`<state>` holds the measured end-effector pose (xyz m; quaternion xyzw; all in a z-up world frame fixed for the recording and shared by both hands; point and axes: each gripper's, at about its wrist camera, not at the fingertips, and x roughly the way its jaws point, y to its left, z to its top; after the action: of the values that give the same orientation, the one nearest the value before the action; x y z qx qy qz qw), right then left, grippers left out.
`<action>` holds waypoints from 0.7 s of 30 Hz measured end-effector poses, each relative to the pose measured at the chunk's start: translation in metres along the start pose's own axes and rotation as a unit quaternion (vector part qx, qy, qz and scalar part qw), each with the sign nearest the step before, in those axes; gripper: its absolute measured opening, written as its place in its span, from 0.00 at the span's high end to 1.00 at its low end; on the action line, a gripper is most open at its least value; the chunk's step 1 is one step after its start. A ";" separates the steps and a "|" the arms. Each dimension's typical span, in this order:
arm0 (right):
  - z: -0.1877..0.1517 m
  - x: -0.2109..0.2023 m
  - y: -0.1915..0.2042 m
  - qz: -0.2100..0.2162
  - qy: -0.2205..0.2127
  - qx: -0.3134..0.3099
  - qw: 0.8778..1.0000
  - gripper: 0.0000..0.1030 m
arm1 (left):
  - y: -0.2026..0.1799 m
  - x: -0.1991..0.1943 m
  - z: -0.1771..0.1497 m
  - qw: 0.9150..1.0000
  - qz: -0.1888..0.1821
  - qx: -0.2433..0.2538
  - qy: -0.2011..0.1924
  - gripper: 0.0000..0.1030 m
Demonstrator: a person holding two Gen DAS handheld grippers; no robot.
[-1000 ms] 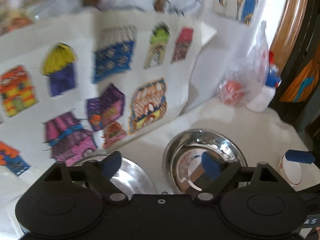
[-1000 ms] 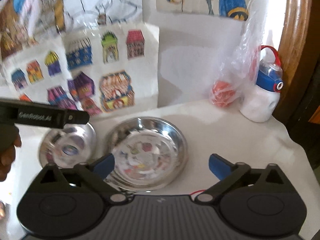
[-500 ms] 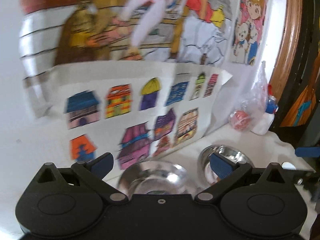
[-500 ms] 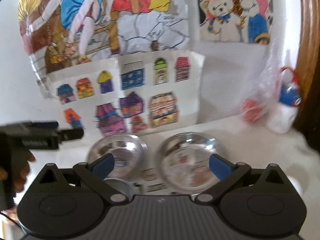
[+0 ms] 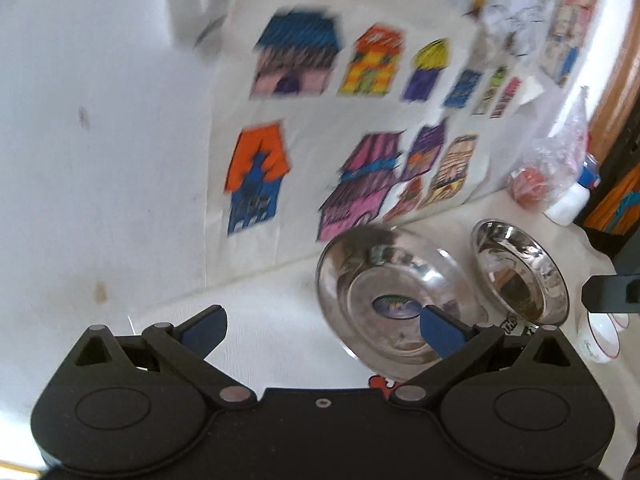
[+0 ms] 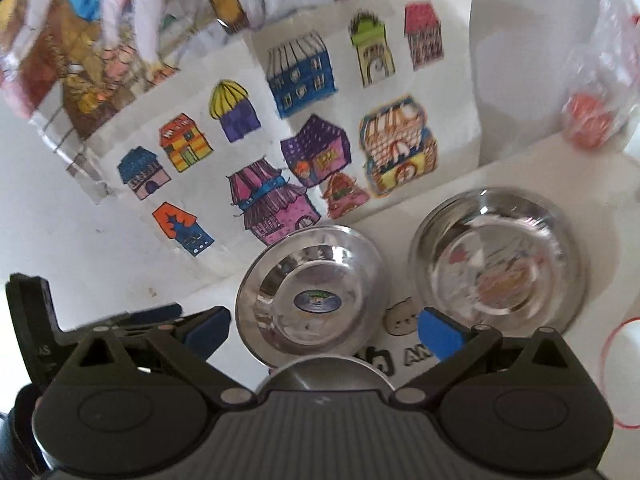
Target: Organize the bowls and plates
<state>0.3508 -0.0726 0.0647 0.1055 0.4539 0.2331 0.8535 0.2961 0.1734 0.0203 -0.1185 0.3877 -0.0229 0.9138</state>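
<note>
Two steel bowls stand side by side on the white table by the wall. The left bowl (image 5: 394, 296) (image 6: 314, 298) has a blue sticker inside. The right bowl (image 5: 520, 272) (image 6: 500, 264) is wider. My left gripper (image 5: 322, 326) is open and empty, with its right finger over the near rim of the left bowl. My right gripper (image 6: 324, 330) is open and empty, just in front of the left bowl. A third steel rim (image 6: 328, 372) shows right under it. The left gripper (image 6: 132, 318) shows at the left of the right wrist view.
A sheet of coloured house drawings (image 6: 304, 136) leans on the wall behind the bowls. A plastic bag with a red ball (image 5: 532, 184) and a white bottle (image 5: 568, 204) stand at the back right. A white red-rimmed cup (image 5: 600, 338) (image 6: 624, 372) sits at the right.
Both grippers have swung left and lower. The left wrist view turned from the wider bowl to the stickered bowl. The right gripper came closer to both bowls.
</note>
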 end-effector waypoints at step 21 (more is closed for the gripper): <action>0.004 0.083 -0.032 0.002 0.074 0.105 0.992 0.25 | 0.017 0.044 -0.006 0.998 -0.036 -0.042 0.024 0.01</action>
<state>0.4036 -0.0588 -0.0058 0.1777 0.5371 0.1931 0.8017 0.3216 0.1823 -0.0189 -0.1706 0.4058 -0.0426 0.8969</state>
